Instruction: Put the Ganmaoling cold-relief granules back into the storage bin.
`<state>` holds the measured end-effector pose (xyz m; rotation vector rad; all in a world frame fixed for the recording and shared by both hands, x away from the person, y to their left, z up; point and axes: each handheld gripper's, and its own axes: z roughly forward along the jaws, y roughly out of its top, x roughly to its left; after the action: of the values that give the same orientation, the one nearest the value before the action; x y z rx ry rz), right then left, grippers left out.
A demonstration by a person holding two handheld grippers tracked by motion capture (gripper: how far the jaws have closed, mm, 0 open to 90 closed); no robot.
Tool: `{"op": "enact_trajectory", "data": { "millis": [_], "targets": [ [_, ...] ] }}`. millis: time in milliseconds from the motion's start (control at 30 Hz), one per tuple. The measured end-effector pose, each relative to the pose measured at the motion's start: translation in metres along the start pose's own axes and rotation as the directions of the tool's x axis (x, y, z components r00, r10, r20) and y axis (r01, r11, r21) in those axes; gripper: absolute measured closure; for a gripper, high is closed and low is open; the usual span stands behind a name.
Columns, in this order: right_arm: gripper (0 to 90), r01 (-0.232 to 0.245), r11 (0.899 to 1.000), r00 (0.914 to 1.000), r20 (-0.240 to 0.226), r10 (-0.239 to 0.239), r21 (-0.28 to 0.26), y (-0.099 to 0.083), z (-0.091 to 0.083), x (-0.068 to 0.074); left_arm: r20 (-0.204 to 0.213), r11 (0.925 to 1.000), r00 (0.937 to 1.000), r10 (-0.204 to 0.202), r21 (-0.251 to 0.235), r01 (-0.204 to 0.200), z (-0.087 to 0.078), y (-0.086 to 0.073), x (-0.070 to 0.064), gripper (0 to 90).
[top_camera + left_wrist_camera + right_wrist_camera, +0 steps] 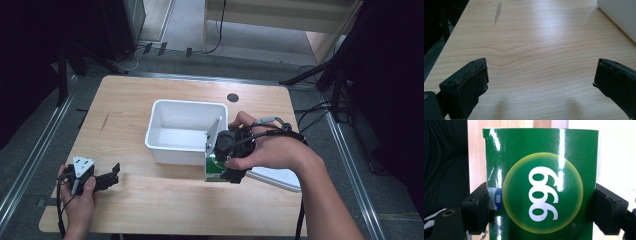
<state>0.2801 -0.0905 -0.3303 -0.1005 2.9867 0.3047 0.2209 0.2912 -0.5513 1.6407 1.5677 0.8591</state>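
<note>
right gripper (541, 207) jaws clamped on green box (541, 182) printed "999", left gripper (540, 82) jaws spread, empty

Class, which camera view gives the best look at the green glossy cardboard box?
The right gripper view: the green glossy cardboard box faces the camera, its white digits readable, between the right gripper fingers. The high view shows a corner under the hand.
</note>
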Motion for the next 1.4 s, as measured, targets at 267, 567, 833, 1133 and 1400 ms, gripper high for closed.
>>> {"op": "enact_trajectory", "data": {
  "millis": [267,567,833,1133,1400],
  "targets": [
    [15.9,-0.004,1.0,1.0,0.007,0.004,-0.001,0.007,-0.007,-0.013,0.001,1.0,1.0,-0.002,0.001,0.002,0.0,0.0,0.0,0.0],
    [15.9,-0.018,1.0,0.9996,0.02,0.018,0.003,0.016,-0.014,-0.025,0.003,1.0,1.0,-0.004,0.001,0.004,0.0,0.0,0.0,0.0],
    [15.9,-0.017,1.0,0.9995,0.027,0.016,0.003,0.025,-0.017,-0.037,0.005,1.0,1.0,-0.004,0.001,0.004,0.0,0.0,0.0,0.0],
    [15.9,-0.009,1.0,0.9988,0.048,0.009,0.005,0.032,-0.018,-0.049,0.008,1.0,0.9999,-0.007,-0.001,0.007,0.001,0.0,0.001,0.0],
    [16.0,-0.006,1.0,0.9981,0.062,0.006,0.002,0.039,-0.018,-0.061,0.007,1.0,0.9999,-0.008,-0.003,0.008,0.001,0.0,0.001,0.0]
  ]
}}
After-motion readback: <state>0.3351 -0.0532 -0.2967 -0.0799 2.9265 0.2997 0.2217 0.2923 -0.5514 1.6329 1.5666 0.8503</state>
